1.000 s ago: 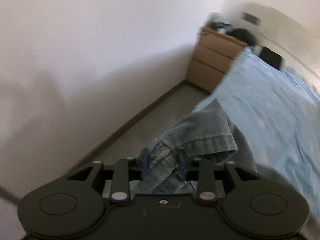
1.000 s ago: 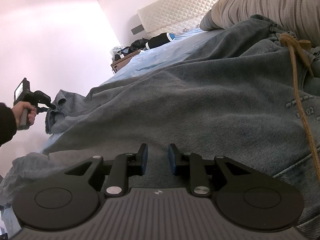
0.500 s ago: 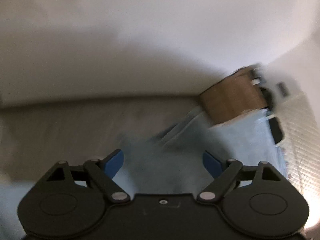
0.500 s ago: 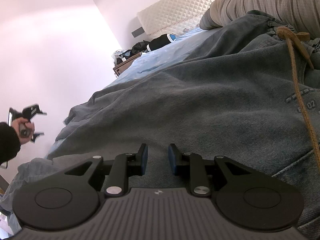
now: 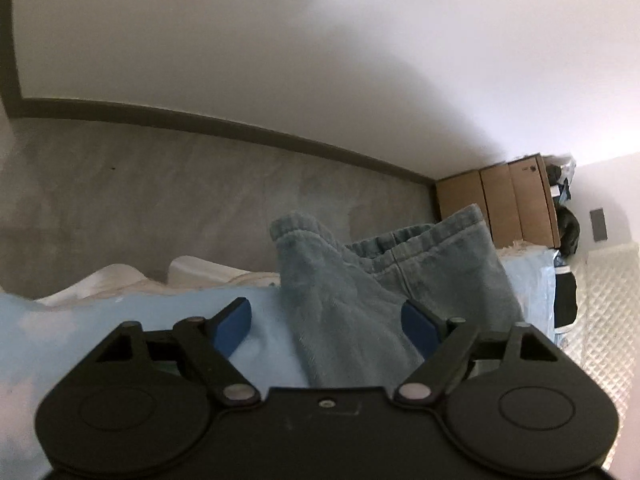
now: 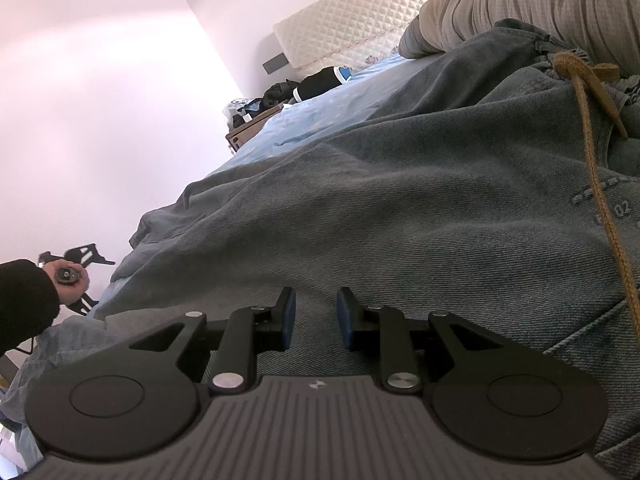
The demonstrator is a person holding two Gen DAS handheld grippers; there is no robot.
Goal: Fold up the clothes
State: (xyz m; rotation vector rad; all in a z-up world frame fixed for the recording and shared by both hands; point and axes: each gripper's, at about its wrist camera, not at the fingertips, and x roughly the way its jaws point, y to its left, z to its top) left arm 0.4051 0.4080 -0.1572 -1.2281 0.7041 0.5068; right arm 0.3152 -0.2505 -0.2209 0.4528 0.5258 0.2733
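My left tool (image 5: 326, 322) hangs with its blue pads spread wide and nothing between them touching either pad. Under and ahead of it lies the cuffed end of the denim trousers (image 5: 384, 280), their elastic hems bunched at the edge of the bed (image 5: 120, 320), which wears a pale blue sheet. Past the mattress edge I see grey carpet (image 5: 200, 184), a dark skirting line, and a white wall. Further right stands a wooden chest of drawers (image 5: 508, 204) with dark clutter on top, and a quilted cream headboard (image 5: 604, 280) at the far right.

From the right wrist camera, my left hand (image 6: 72, 280) shows at the far left edge, gripping the handle of the left tool, just off the near corner of the bed. The trousers (image 6: 400, 208) spread across most of this view, lying flat on the bed, with a tan drawstring (image 6: 600, 200) trailing down over the fabric on the right. My right tool (image 6: 316, 318) sits low over the denim with its pads drawn near each other but with a gap between them; I cannot tell whether any cloth is caught there. A grey-beige pillow (image 6: 540, 4) rests at the upper right, beside the waistband.
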